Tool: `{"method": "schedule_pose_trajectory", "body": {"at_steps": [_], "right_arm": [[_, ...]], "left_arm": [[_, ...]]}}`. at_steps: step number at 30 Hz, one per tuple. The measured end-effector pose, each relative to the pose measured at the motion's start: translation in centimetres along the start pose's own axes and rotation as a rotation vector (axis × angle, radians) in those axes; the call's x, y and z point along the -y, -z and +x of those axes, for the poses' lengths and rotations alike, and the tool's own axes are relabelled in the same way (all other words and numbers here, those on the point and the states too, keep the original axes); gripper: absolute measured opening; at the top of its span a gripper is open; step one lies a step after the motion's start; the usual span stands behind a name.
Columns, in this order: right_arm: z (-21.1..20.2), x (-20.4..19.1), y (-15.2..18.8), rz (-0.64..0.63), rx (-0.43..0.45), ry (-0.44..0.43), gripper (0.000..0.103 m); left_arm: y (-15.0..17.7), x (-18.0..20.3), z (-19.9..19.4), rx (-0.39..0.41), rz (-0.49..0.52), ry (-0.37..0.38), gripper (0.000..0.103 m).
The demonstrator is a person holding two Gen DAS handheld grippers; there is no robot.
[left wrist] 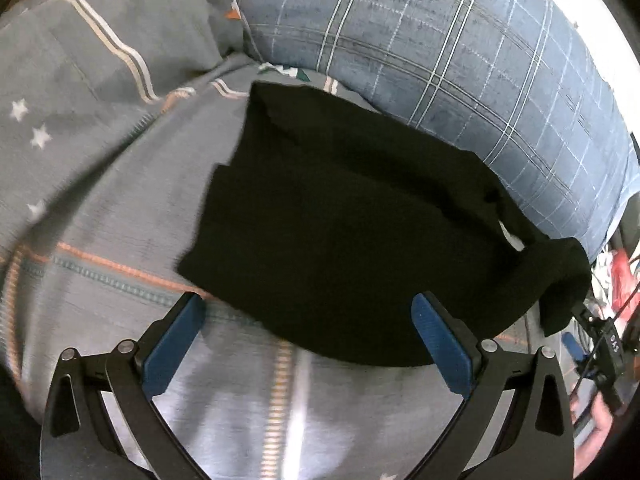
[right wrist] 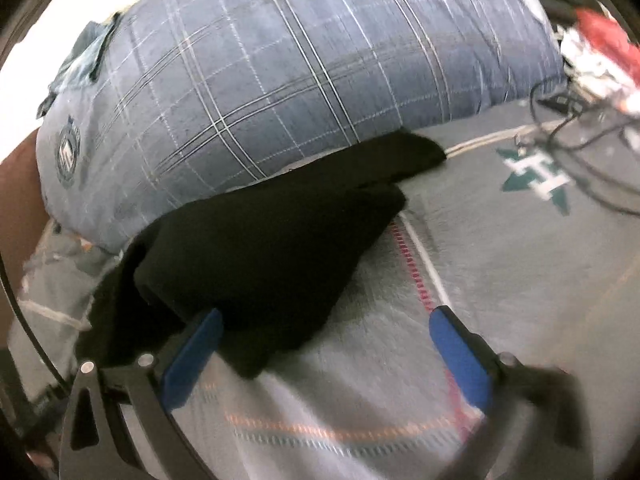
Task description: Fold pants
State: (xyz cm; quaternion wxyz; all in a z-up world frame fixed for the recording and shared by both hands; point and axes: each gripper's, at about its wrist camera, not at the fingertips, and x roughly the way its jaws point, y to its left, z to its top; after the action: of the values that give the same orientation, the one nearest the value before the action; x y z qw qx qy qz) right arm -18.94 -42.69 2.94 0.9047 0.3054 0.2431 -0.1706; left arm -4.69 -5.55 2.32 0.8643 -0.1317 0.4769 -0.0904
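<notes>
Black pants (left wrist: 352, 216) lie folded on the bed (left wrist: 100, 208) against a plaid pillow (left wrist: 440, 48). Left claw (left wrist: 308, 320) and right claw (right wrist: 326, 332) both gape wide, empty.

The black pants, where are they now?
The black pants lie on the grey bedsheet, against the blue plaid pillow, just ahead of both open grippers.

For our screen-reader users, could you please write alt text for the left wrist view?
Black pants, folded into a compact bundle, lie on a grey patterned bedspread against a blue plaid pillow. The left tongs hover open at the bundle's near edge, holding nothing.
</notes>
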Motion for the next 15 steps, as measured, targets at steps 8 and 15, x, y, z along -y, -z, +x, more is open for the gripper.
{"method": "schedule_pose_trajectory", "body": {"at_steps": [8,15], "right_arm": [[0.9,-1.4,-1.0,-0.117,0.013,-0.032,0.014],[-6.7,-2.5,-1.2,-0.383,0.182,0.149,0.011]], "left_arm": [[-0.4,3.4,0.8,0.029,0.176,-0.005,0.019],[-1.5,2.1,-2.0,0.014,0.26,0.116,0.008]]}}
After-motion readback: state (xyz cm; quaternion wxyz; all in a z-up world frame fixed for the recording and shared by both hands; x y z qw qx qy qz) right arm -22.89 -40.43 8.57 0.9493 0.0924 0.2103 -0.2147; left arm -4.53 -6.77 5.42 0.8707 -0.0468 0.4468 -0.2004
